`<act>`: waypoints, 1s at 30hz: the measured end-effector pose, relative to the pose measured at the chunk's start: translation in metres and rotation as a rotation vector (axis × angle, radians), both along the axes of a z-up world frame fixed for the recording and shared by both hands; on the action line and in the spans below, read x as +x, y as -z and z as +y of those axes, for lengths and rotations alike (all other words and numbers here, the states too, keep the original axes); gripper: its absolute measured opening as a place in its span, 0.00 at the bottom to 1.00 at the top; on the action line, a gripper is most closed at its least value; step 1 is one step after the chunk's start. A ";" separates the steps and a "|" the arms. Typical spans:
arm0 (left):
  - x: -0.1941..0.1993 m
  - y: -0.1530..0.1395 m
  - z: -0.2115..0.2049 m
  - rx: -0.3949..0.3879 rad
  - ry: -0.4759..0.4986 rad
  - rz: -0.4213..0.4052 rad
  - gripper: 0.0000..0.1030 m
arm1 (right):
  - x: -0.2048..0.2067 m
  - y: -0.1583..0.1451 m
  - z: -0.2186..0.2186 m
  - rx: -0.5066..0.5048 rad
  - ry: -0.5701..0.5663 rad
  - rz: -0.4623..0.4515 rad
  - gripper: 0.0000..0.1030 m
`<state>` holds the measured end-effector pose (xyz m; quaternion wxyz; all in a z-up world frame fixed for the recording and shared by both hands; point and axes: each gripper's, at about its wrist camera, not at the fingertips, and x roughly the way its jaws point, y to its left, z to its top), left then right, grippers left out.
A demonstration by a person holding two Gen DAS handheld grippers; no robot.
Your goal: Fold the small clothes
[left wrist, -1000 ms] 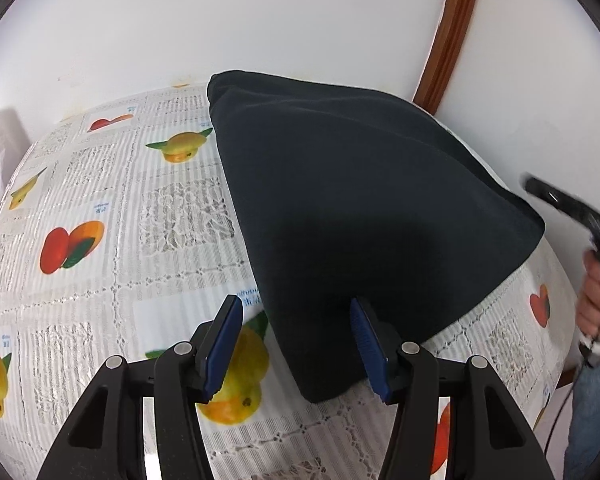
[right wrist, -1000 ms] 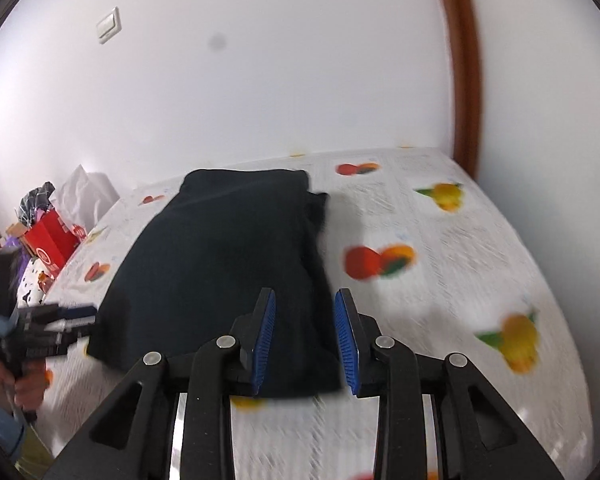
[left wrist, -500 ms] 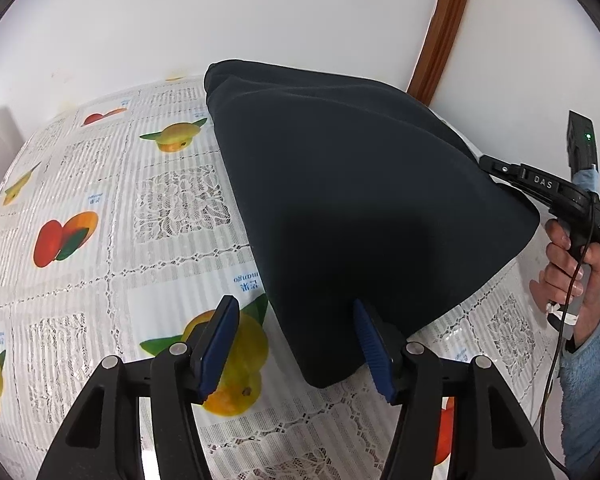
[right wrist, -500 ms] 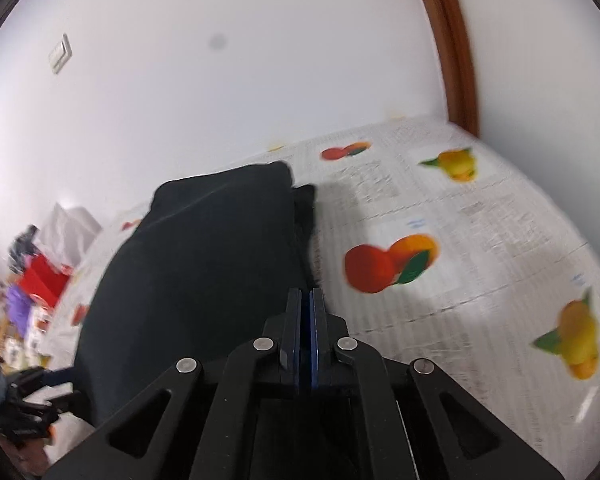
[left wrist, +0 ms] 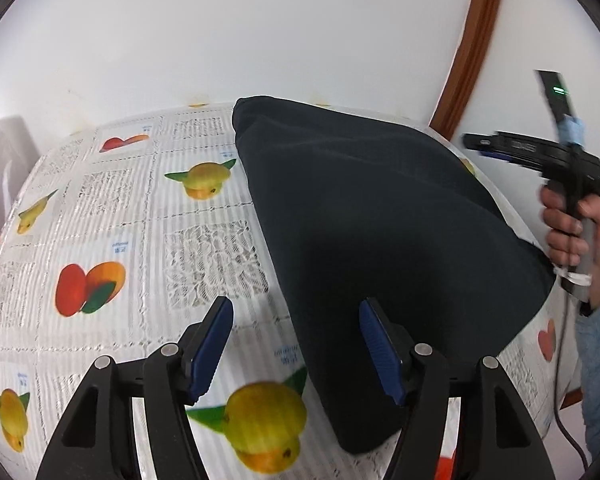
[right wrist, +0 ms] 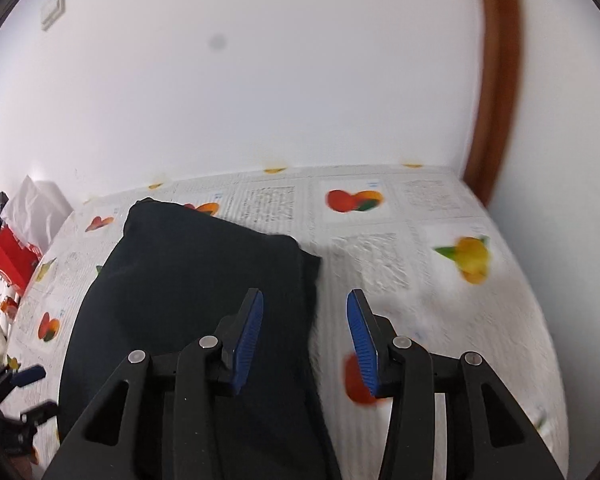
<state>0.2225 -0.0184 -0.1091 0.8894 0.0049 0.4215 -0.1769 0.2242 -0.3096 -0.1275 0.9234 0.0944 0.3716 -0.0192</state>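
I have the dark cloth [left wrist: 380, 232] lying flat on the bench [left wrist: 112, 208], already doubled into a long panel with one end near the wall and the other toward me; it covers the middle of the fruit-print cover, and nothing is lifted off the surface.

My left tongs [left wrist: 296, 344] stand spread wide, empty, hovering over the near corner of the cloth; the right-hand pad sits above the fabric, the other above bare cover; whether either touches I cannot tell. My right tongs [right wrist: 306, 336] are likewise parted and empty, straddling the cloth's long right edge [right wrist: 312, 280], one pad over fabric and one over the cover.

I judge this to be the gap between folds: the grip is let go, and the next fold is not yet begun; the panel looks too long to count as finished.

The next move, as I see it, calls for both tongs to drop onto the near corners, pinch all layers together, then carry that end over toward the wall; the doubled layers may slide apart if I catch only the top one.
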 end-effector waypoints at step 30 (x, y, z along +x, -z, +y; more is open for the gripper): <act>-0.030 0.013 -0.003 -0.035 0.033 0.035 0.66 | -0.149 0.047 -0.020 0.236 -0.044 -0.046 0.29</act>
